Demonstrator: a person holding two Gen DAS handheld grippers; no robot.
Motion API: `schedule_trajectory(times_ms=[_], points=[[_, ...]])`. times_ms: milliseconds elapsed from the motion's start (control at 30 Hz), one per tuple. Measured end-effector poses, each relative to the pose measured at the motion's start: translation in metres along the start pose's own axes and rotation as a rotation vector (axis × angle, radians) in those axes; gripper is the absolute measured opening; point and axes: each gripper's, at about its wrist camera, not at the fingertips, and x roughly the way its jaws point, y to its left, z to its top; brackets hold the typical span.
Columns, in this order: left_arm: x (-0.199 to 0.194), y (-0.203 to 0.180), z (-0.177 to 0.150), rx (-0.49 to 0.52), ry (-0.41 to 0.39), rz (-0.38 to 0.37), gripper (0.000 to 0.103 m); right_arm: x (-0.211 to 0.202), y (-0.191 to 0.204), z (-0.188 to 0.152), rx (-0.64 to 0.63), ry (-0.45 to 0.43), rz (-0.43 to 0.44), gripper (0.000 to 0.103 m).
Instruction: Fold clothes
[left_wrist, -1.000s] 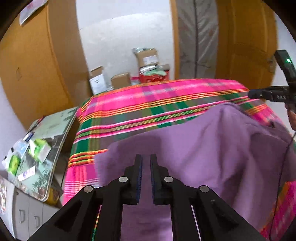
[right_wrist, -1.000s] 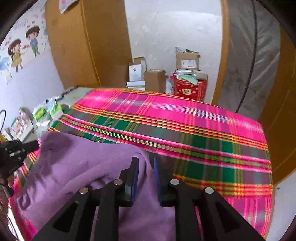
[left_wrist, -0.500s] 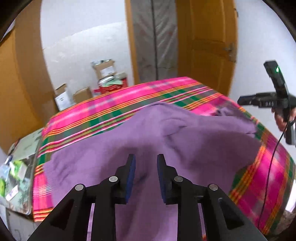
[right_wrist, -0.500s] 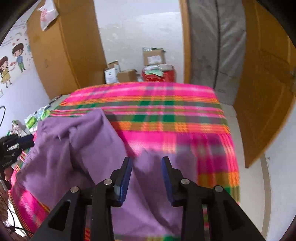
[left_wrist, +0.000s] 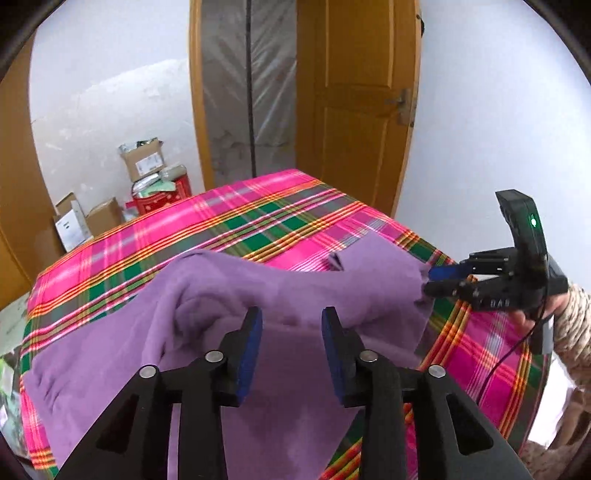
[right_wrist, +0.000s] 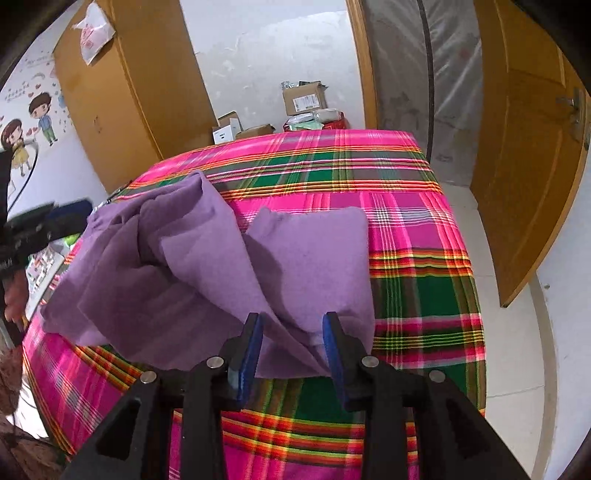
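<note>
Surface: plaid cloth (right_wrist: 417, 236) in pink and green covers the bed or desk beneath; cardboard boxes (left_wrist: 142, 164) and a wooden door (left_wrist: 354, 107) stand behind.
Garment: purple garment (left_wrist: 229, 325) lies rumpled across the near side of the plaid cloth, one ridge heaped up along its middle, a flap lying flat toward the far right in the right wrist view.
Left tongs: left tongs (left_wrist: 291, 332) stand wide apart just above the raised ridge, nothing between the pads.
Right tongs: right tongs (right_wrist: 291, 334) also stand wide apart, with the near edge of the garment running up between them; in the left wrist view their tips sit right at the garment's corner, and I cannot tell whether cloth is pinched there.
Stage: the heap fits either spreading out or a fold partly made; the pictures do not settle which.
Doing it well: take only one layer of fabric at an edge or corner, not the bunched ridge.
Doing it well: keep both grips level so the cloth hangs without twisting.
Risk: soft fleece-like fabric may drag neighbouring folds along.
</note>
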Motion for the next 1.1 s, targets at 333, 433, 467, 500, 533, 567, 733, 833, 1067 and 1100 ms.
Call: schedule_trajectory(times_ms=[333,433,467,500,533,567,733,833,1067,1100], points=[[0.035,-0.034,0.021,0.046,0.059,-0.03,0.038,0.005,-0.03,0.009,0.069,-0.038,-0.051,0.034],[0.045,-0.039,0.015,0.056,0.093,-0.034,0.038,0.02,-0.037,0.011,0.107,-0.002,-0.007,0.034],[0.049,-0.041,0.013,0.058,0.104,-0.032,0.038,0.023,-0.038,0.011,0.121,0.001,0.007,0.034],[0.051,-0.041,0.011,0.057,0.111,-0.024,0.038,0.025,-0.039,0.01,0.135,0.0,0.013,0.032],[0.051,-0.04,0.009,0.052,0.112,-0.022,0.038,0.025,-0.04,0.01,0.145,-0.002,0.015,0.015],[0.052,-0.039,0.008,0.047,0.115,-0.023,0.038,0.025,-0.042,0.01,0.151,-0.006,0.016,0.011],[0.054,-0.036,0.004,0.022,0.126,-0.024,0.038,0.006,-0.044,0.008,0.166,-0.065,0.018,0.009],[0.056,-0.037,0.001,0.021,0.135,-0.024,0.038,-0.013,-0.046,0.004,0.187,-0.108,0.013,0.008],[0.057,-0.04,-0.008,0.018,0.156,-0.036,0.038,-0.047,-0.055,-0.005,0.233,-0.173,-0.023,0.008],[0.057,-0.041,-0.009,0.017,0.158,-0.04,0.038,-0.049,-0.058,-0.005,0.237,-0.175,-0.03,0.008]])
